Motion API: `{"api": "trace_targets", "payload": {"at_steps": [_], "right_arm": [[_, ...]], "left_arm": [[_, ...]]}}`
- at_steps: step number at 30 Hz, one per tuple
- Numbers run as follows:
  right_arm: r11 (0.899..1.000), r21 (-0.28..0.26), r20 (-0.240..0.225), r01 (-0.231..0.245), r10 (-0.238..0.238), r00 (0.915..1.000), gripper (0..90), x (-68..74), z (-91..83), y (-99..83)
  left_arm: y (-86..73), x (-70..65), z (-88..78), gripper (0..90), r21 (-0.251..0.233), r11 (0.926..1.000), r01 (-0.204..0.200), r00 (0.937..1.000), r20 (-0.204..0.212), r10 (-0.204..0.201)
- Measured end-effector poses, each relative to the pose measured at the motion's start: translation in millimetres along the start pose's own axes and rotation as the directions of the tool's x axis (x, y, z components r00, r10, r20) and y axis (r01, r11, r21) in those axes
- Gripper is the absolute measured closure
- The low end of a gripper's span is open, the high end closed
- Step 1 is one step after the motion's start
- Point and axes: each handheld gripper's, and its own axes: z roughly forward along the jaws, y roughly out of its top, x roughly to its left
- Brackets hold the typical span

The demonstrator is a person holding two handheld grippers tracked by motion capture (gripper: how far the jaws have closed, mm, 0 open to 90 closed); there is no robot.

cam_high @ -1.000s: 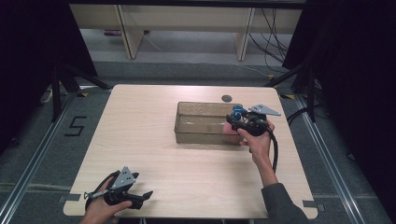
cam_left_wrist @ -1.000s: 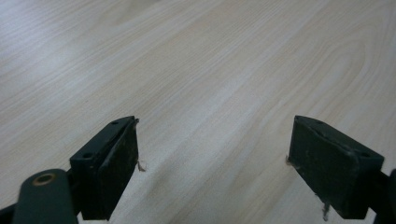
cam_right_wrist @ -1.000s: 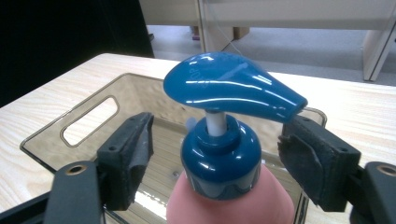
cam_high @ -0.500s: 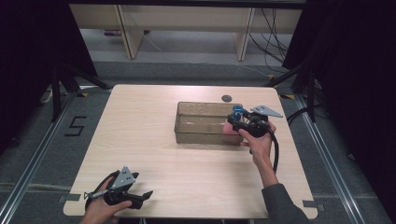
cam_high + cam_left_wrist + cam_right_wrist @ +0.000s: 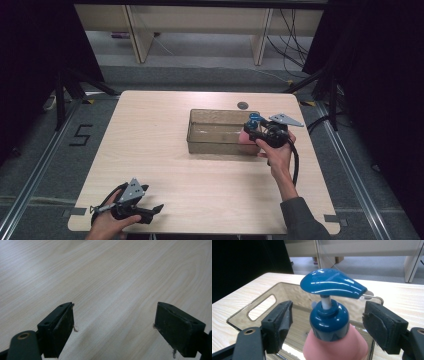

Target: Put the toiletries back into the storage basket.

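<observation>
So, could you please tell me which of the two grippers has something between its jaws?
The right gripper: the pink pump bottle stands between its open jaws. The left gripper has just bare table.

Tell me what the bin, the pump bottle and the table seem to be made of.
Bin: see-through smoky plastic, probably; the table grain shows through its walls. Pump bottle: glossy blue plastic head and collar with bright highlights, on a matte pink body, likely plastic too. Table: pale wood grain, smooth; could be laminate rather than solid wood.
</observation>
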Motion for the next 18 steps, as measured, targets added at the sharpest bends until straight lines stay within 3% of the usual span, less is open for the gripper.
{"api": "trace_targets", "payload": {"at_steps": [2, 3, 5, 12, 13, 18], "right_arm": [[1.000, 0.005, 0.007, 0.001, -0.001, 1.0000, 24.1, 0.2, -1.0, -0.3], [0.999, 0.011, 0.004, -0.041, 0.041, 0.9991, 24.0, 3.1, -1.3, -1.1], [1.000, 0.013, 0.015, -0.002, 0.002, 0.9999, 23.7, -0.1, -1.7, -1.2], [0.999, 0.012, 0.012, -0.040, 0.040, 0.9991, 22.9, 1.7, -7.4, -2.0], [1.000, 0.005, 0.020, -0.001, 0.001, 0.9998, 22.5, -0.7, -7.9, -1.6], [1.000, 0.001, 0.013, -0.003, 0.003, 0.9999, 21.2, 1.4, -11.0, -4.1]], "left_arm": [[-0.1, 0.0, 0.1, 15.4, -0.001, 1.0000, 0.001, 1.0000, 0.002, -0.001], [0.1, 0.6, 0.0, 15.4, 0.000, 1.0000, -0.008, 1.0000, -0.005, 0.008], [0.3, 1.1, -0.2, 15.4, -0.002, 0.9999, -0.013, 0.9999, -0.006, 0.013], [0.0, 0.1, -0.4, 15.4, -0.001, 1.0000, 0.002, 1.0000, 0.001, -0.002], [0.0, 0.0, -0.4, 15.4, -0.001, 1.0000, 0.002, 1.0000, 0.001, -0.002], [0.1, 0.0, -0.6, 15.4, -0.002, 1.0000, 0.002, 1.0000, 0.000, -0.002]]}}
